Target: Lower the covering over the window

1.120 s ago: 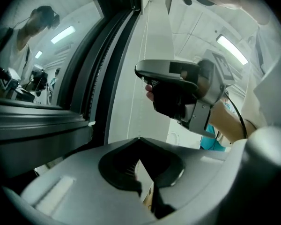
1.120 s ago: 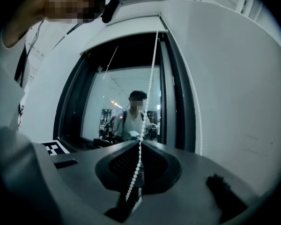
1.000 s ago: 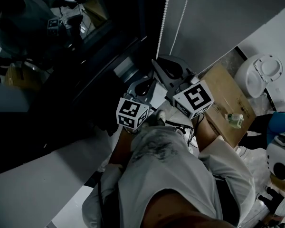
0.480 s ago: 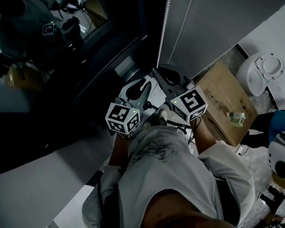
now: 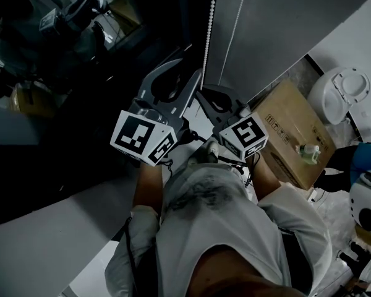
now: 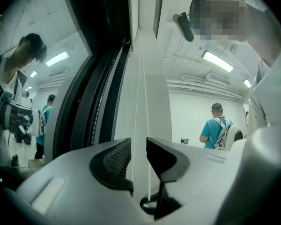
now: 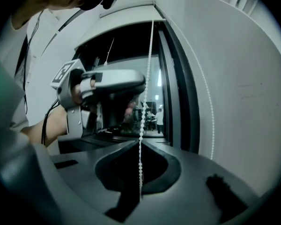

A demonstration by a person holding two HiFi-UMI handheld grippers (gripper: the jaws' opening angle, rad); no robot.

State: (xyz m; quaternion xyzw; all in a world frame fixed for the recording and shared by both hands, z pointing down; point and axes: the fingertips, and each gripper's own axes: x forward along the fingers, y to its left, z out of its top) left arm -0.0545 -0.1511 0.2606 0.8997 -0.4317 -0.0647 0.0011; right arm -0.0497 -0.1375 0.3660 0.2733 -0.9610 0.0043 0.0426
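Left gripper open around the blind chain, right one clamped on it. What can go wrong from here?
1. The left gripper, its jaws just having been opening, has what look like both strands of the bead chain between them. Closing on both would likely jam the loop.
2. Only the right gripper is shut on the chain, so a slip there may lose the pull.
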